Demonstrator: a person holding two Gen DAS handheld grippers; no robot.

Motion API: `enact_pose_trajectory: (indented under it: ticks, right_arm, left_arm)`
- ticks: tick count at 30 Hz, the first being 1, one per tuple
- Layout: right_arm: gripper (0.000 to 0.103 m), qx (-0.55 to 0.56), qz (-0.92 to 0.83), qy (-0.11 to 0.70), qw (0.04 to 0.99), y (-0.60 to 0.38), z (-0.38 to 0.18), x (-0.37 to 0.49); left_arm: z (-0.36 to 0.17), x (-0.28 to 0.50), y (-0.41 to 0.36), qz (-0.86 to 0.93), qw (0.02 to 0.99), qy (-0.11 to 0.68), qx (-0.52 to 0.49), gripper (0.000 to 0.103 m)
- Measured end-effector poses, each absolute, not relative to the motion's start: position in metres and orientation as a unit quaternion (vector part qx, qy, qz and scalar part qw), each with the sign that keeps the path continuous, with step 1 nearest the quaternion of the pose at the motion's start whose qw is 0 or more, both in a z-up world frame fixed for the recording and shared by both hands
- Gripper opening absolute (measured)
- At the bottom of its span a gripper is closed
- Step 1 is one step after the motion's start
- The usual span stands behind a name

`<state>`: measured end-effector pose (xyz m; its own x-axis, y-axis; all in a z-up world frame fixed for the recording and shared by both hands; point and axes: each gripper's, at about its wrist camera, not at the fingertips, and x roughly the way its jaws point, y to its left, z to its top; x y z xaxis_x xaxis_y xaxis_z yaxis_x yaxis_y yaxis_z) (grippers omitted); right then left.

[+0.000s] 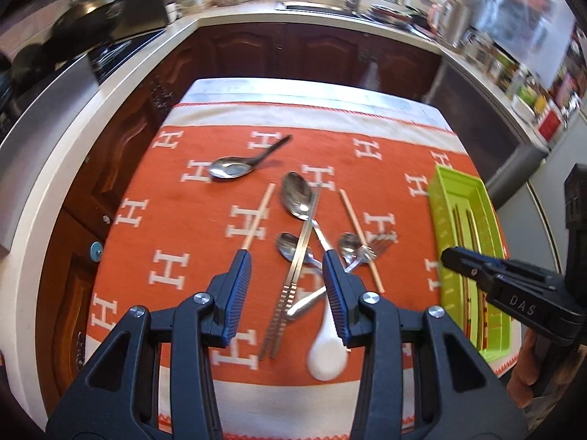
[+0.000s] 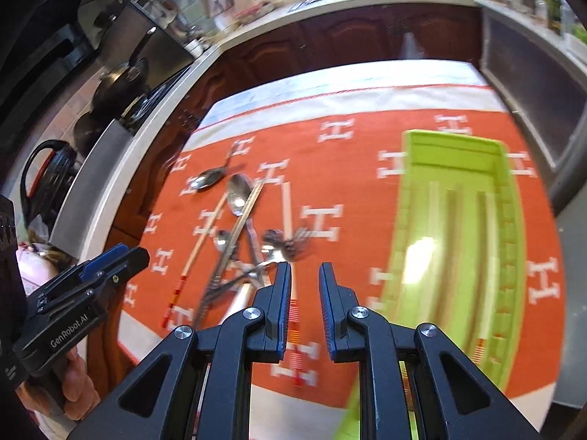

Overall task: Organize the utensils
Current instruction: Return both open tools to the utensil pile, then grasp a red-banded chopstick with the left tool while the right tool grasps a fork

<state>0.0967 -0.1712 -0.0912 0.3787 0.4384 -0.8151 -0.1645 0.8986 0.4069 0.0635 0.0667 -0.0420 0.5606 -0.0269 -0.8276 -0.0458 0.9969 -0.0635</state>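
Note:
Utensils lie in a loose pile on the orange cloth [image 1: 190, 227]: a large steel spoon [image 1: 298, 196], a dark-handled spoon [image 1: 234, 166] apart at the far left, metal chopsticks [image 1: 299, 256], two wooden chopsticks [image 1: 256, 216], a small spoon [image 1: 290, 247], a fork [image 1: 381, 244] and a white ceramic spoon [image 1: 328, 352]. A green tray [image 1: 445, 198] at the right holds wooden chopsticks [image 1: 473, 234]. My left gripper [image 1: 288, 256] is open above the pile. My right gripper [image 2: 304, 269] is open and empty, between the pile [image 2: 242, 242] and the tray [image 2: 510, 198].
The table stands in a kitchen with dark wood cabinets [image 1: 293, 51] and a pale counter [image 1: 73, 124] running around it. A pan [image 1: 88, 18] sits on the stove at the left. Shelves with jars [image 1: 513, 73] are at the right.

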Motion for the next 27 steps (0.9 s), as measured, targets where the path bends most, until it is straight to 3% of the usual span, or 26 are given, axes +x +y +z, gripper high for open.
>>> enact_pose_trajectory:
  ticks: [15,27]
  right_arm:
    - [0.016,0.203,0.205,0.621,0.728,-0.104,-0.17,0.147]
    - [0.016,0.239,0.161,0.644,0.709,-0.081,-0.205,0.17]
  left_arm:
    - [-0.106,0.083,0.107,-0.011,0.85,0.522,-0.072,0.037]
    - [-0.128,0.099,0.142,-0.002,0.839,0.535,-0.098,0.037]
